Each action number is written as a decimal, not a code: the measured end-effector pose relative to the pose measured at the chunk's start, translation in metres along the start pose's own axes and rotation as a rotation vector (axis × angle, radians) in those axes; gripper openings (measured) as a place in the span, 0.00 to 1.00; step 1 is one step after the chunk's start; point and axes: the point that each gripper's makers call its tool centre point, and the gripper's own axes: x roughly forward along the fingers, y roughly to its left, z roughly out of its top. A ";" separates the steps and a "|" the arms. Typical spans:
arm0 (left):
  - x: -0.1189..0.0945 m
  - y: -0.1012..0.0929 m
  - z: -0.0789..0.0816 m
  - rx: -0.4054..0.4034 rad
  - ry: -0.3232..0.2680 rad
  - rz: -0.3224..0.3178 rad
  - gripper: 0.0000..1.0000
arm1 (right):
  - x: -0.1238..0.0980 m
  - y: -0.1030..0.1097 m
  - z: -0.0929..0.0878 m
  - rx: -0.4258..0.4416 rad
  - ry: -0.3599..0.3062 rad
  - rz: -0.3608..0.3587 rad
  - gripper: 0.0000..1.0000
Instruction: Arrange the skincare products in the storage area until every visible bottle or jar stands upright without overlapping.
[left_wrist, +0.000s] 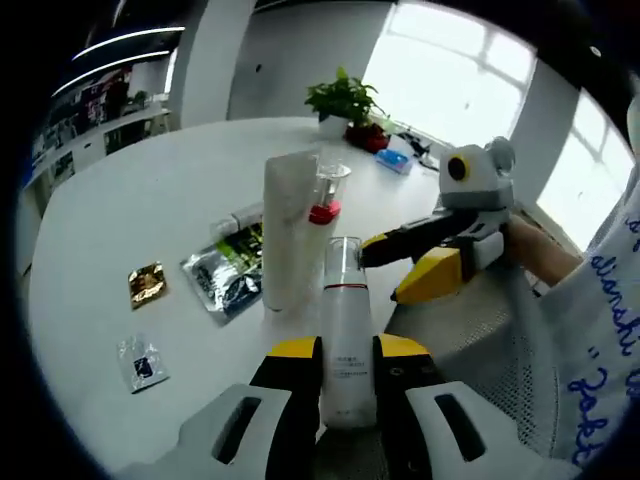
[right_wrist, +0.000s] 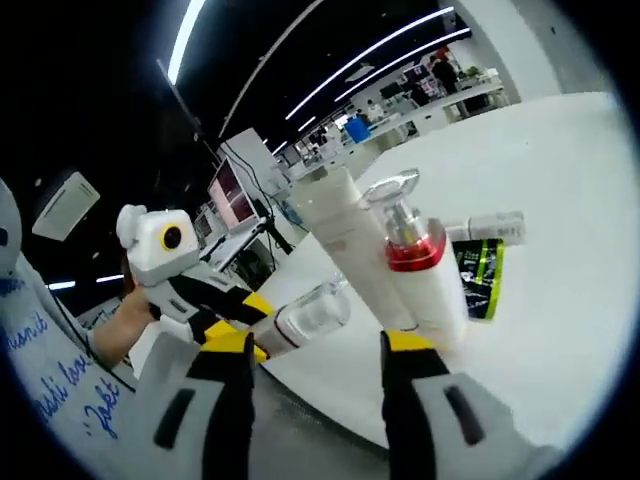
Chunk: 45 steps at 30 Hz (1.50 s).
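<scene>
A slim white bottle (left_wrist: 346, 340) with a clear cap is gripped upright between the jaws of the left hand-held gripper (left_wrist: 347, 352), over the near edge of the white worktop (left_wrist: 150, 210). The right hand-held gripper (right_wrist: 318, 352) is held wide apart with nothing in it, near a red-collared pump bottle (right_wrist: 420, 275) and a white tube (right_wrist: 345, 235).

Your left gripper view looks from just behind its own jaws, out over the round white table (left_wrist: 150, 200) toward the bright windows (left_wrist: 470, 80) and a potted plant (left_wrist: 345, 100) at the far edge. It sits very near the slim white bottle (left_wrist: 347, 340) rising between the jaws. Your right gripper view is rolled hard, so the table (right_wrist: 560, 200) slants, and it faces back into the dim room with ceiling lights (right_wrist: 380, 50). It is close to the red-collared pump bottle (right_wrist: 420, 270). Both views share the tall white tube (left_wrist: 287, 225) (right_wrist: 345, 240), the pump bottle (left_wrist: 325, 195), the slim bottle (right_wrist: 305, 318) and the dark sachets (left_wrist: 228, 268) (right_wrist: 478, 275). Each view catches the other gripper (left_wrist: 395, 270) (right_wrist: 235, 320).
</scene>
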 end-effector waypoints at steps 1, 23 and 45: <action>0.001 -0.003 0.001 0.003 -0.003 -0.005 0.16 | -0.001 0.001 0.002 0.025 -0.012 0.008 0.50; 0.003 -0.033 0.025 -0.170 -0.145 -0.224 0.16 | -0.016 0.005 0.038 0.360 -0.252 0.158 0.27; -0.013 -0.039 0.024 -0.340 -0.177 -0.493 0.16 | -0.020 0.037 0.043 0.305 -0.234 0.314 0.23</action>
